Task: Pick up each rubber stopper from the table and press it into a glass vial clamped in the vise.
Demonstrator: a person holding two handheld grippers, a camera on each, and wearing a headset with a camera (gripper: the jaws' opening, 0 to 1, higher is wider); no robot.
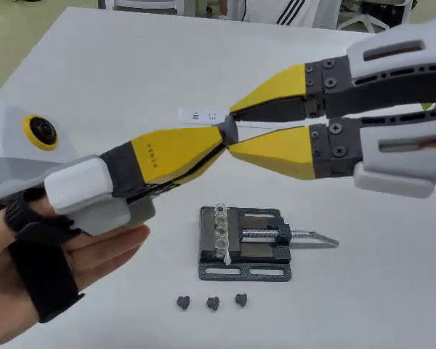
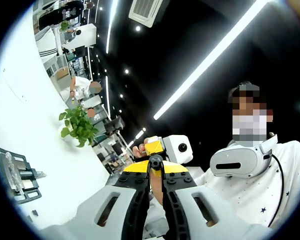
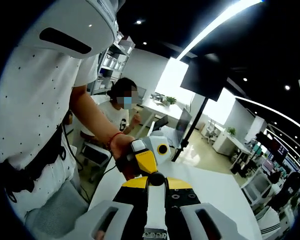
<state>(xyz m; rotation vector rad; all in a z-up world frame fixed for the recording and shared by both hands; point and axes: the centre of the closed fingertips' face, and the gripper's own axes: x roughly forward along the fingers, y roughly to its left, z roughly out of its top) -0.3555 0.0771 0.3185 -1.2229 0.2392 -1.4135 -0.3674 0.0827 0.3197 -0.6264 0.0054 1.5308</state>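
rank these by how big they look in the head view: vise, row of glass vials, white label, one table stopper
1. vise
2. row of glass vials and white label look about alike; the label lies farther off, so unranked
3. rubber stopper, smallest

The left tongs (image 1: 219, 139) and right tongs (image 1: 232, 138) meet tip to tip above the bench (image 1: 116, 73). Below the tips, toward the person, stands the vise (image 1: 258, 251) with vials (image 1: 221, 229) in it. Nearer still lie three stoppers (image 1: 213, 302) in a row. Beyond the tips lies a strip (image 1: 202, 115).
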